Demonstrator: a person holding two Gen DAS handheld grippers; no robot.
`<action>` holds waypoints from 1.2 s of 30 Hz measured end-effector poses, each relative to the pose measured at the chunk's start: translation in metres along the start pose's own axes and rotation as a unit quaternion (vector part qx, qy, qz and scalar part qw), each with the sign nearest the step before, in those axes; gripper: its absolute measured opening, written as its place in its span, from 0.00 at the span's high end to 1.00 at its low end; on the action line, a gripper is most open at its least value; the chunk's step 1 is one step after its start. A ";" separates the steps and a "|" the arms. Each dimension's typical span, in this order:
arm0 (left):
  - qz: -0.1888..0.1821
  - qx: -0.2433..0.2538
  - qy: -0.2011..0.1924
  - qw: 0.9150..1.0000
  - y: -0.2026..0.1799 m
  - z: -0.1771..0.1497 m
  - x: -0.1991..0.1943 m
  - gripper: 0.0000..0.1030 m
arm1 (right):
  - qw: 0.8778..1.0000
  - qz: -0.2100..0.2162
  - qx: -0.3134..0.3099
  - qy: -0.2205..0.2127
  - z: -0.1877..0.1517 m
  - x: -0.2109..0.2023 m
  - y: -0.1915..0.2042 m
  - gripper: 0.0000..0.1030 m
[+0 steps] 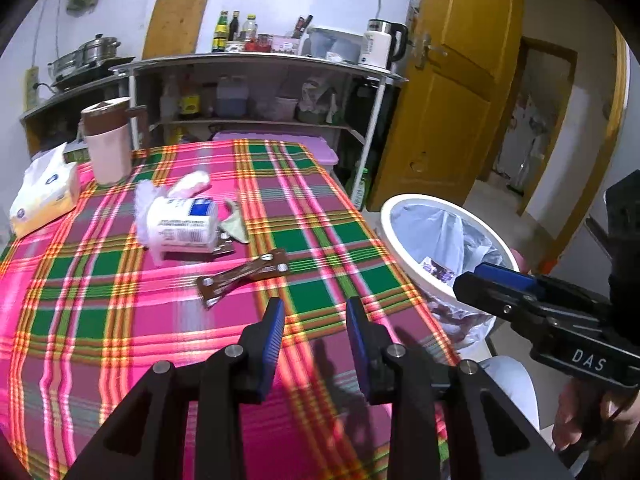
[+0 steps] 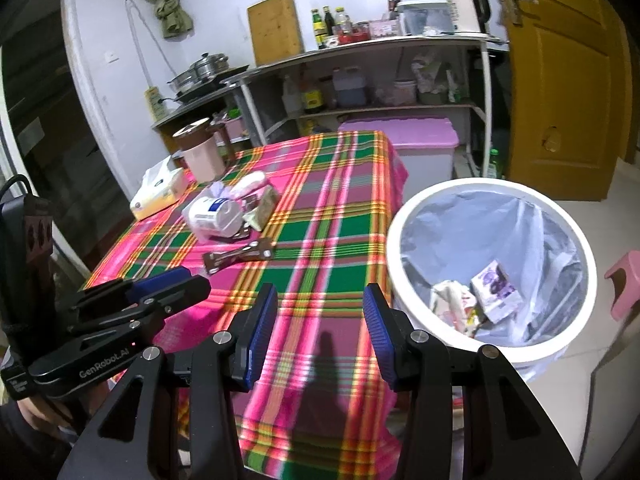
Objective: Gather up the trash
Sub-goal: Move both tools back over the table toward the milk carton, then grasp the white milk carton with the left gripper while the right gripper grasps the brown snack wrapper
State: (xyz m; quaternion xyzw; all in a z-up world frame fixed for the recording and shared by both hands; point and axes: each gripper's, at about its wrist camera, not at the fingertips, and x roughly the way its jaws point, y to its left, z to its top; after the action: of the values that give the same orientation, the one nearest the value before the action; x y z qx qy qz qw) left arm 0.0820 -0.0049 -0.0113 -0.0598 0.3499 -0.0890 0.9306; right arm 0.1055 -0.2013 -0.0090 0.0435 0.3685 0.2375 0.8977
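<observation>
Left tool (image 1: pixel 315 312): fingers spread apart with nothing between them, hovering over the near part of the table, the brown wrapper ahead of it and slightly to the left.
Right tool (image 2: pixel 320 300): fingers parted and empty, above the table's near edge, the trash bin just to its right.
Table (image 1: pixel 100 300): covered with a pink, green and yellow plaid cloth; the landmark for all that follows.
Brown wrapper (image 1: pixel 242 276): flat on the cloth near the table's middle, the closest piece of trash to both tools and touching neither.
White container (image 1: pixel 182 222): lying on its side just behind the brown wrapper, with crumpled plastic around it.
Green scrap (image 1: pixel 236 226): on the cloth at the white container's right side.
Pink-white packet (image 1: pixel 192 184): behind the white container, toward the table's far half.
Trash bin (image 2: pixel 404 216): white, lined with a clear bag, standing on the floor just off the table's right edge; paper and wrappers (image 2: pixel 494 292) lie at its bottom.
Tissue pack (image 1: pixel 44 192): at the table's far left.
Pink jug (image 1: pixel 108 140): upright with a brown lid at the table's far left corner, behind the tissue pack.
</observation>
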 end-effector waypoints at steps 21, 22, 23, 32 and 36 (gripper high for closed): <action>0.047 -0.055 -0.013 0.997 0.074 0.010 0.000 0.56 | 0.998 0.032 -0.038 0.030 0.016 0.040 0.042 0.56; 0.047 -0.057 -0.013 0.997 0.077 0.011 0.002 0.55 | 0.998 0.032 -0.039 0.032 0.017 0.042 0.043 0.56; 0.046 -0.059 -0.013 0.997 0.081 0.013 0.004 0.52 | 0.998 0.033 -0.039 0.034 0.018 0.046 0.043 0.56; 0.072 -0.051 -0.024 0.996 0.102 0.034 0.032 0.52 | 0.997 0.036 -0.039 0.049 0.023 0.068 0.043 0.56; 0.072 -0.053 -0.026 0.996 0.112 0.045 0.046 0.52 | 0.997 0.036 -0.034 0.056 0.026 0.078 0.040 0.56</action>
State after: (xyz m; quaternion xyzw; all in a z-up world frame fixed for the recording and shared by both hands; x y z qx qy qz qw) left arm 0.1593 0.0976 -0.0266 -0.0859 0.3334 -0.0016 0.9389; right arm 0.1556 -0.1272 -0.0301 0.0126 0.4077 0.2841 0.8677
